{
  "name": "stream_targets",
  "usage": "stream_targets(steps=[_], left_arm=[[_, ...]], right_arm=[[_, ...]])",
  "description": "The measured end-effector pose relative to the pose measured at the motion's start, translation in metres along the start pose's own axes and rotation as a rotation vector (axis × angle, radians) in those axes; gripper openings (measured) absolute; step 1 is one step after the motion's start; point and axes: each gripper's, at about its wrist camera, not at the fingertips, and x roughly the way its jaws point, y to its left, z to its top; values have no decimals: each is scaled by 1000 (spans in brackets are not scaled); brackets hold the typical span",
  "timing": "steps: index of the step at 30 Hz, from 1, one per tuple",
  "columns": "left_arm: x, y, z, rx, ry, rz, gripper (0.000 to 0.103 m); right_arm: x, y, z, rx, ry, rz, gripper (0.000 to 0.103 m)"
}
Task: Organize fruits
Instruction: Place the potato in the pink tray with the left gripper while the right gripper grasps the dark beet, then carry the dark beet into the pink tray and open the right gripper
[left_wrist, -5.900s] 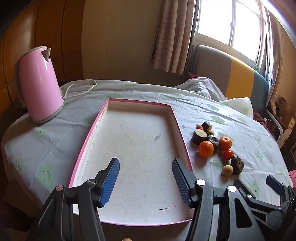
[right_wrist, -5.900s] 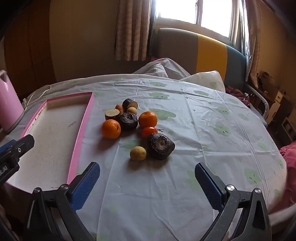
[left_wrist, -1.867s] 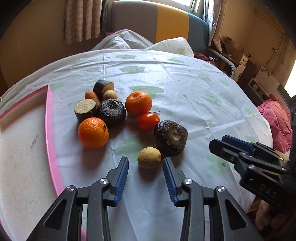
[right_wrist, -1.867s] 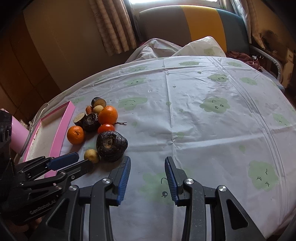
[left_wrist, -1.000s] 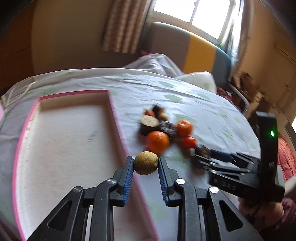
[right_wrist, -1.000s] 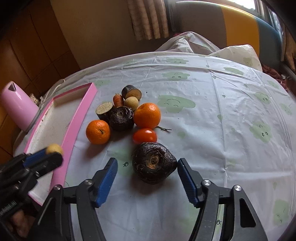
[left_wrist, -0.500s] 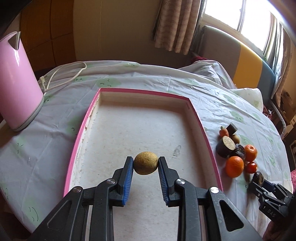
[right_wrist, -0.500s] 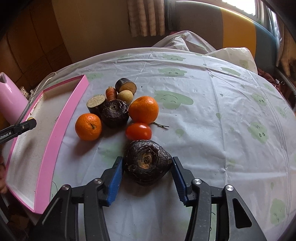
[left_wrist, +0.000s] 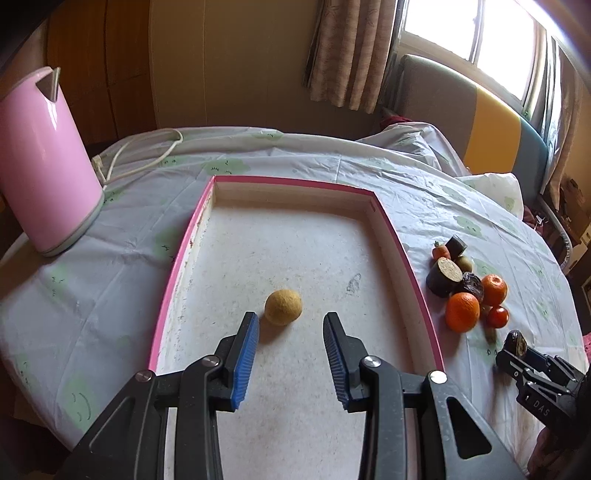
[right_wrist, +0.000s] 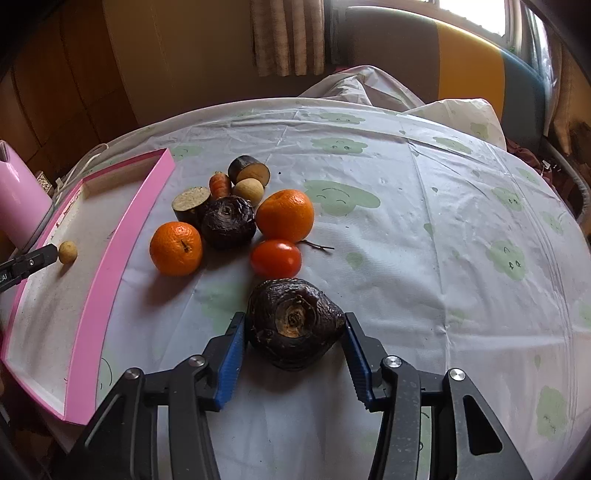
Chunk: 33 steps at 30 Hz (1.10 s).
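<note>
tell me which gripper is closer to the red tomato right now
Right. The right gripper is clamped on the dark root that lies just in front of the tomato. The left gripper hangs open over the pink tray, beside the pile.

We count two oranges (right_wrist: 176, 248) (right_wrist: 284, 215), one tomato (right_wrist: 275, 258), one carrot (right_wrist: 220, 185) and two small tan fruits (right_wrist: 68, 252) (right_wrist: 248, 190). We also record two dark wrinkled roots (right_wrist: 295, 323) (right_wrist: 228, 221), two cut dark pieces (right_wrist: 190, 205) (right_wrist: 248, 168), one pink tray (right_wrist: 110, 258) and one pink kettle (left_wrist: 40, 162).
</note>
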Motion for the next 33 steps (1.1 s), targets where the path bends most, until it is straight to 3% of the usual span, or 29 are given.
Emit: stream_targets(steps=[6,12,22,31,33], left_arm=[[-22,2,-6,5,-61,13,36],[-41,5,-8,25,-123,25,36],[-50,20,-12,-8,-143,28,36],[-50,34,-17,-38,-136,32,36],[-49,34,-18,-37,-132,30,36]], right_arm=[[-9,-1,-10,18,-9,18,51],[-26,14,-13,16,-38,98,51],[-41,100,8,-159,-60,256,51],[-14,152,20,-236,11,282,52],[-13,155,18,-239,4,280,57]])
